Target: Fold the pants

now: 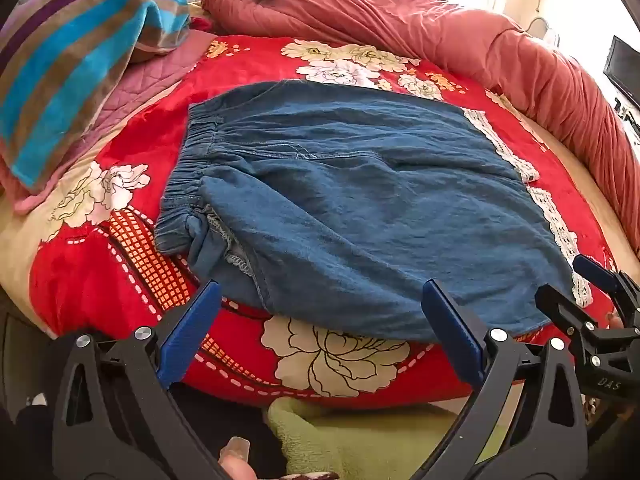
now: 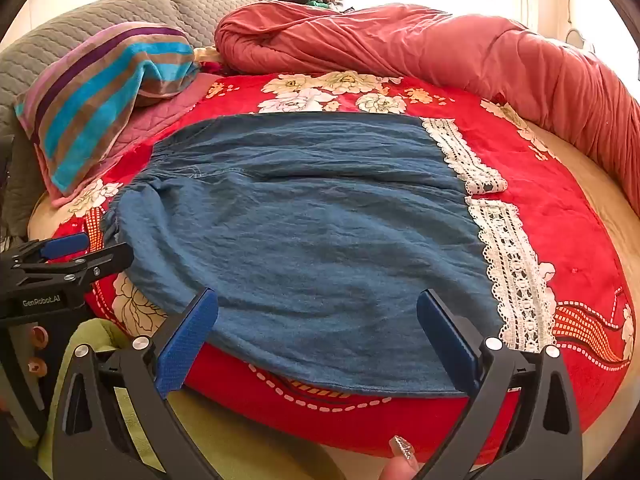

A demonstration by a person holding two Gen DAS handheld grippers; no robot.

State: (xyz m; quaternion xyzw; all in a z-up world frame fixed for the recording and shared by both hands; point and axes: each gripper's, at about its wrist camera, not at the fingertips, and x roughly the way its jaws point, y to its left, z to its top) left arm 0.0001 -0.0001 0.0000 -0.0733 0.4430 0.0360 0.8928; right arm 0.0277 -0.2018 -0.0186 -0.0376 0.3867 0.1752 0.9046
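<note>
The blue denim pants [image 2: 304, 240] lie spread flat on the red floral blanket [image 2: 560, 208], already doubled leg over leg by the look of it, with the gathered elastic waistband [image 1: 188, 184] off to the left and the white lace-trimmed cuffs [image 2: 508, 264] to the right. The near edge of the cloth hangs just over the rounded front of the bed. The left gripper [image 1: 320, 320] stands wide open with nothing between its blue fingers [image 1: 188, 336], poised at the near edge toward the waistband end; the right gripper [image 2: 316, 328] is likewise spread wide and empty, at the near edge toward the cuff end. This looks like thin, washed denim: soft, light and limp, creasing easily, so it should drape and sag from whatever point is pinched and not hold a line on its own. The plush blanket underneath probably grips it a little, so dragging may bunch it. I would judge the best holds to be the two corners at one end, most likely the cuffs, biting the denim just inside the lace, since the lace looks delicate and open-worked and could snag. Both layers need catching together, or the lower leg will be left behind.
</note>
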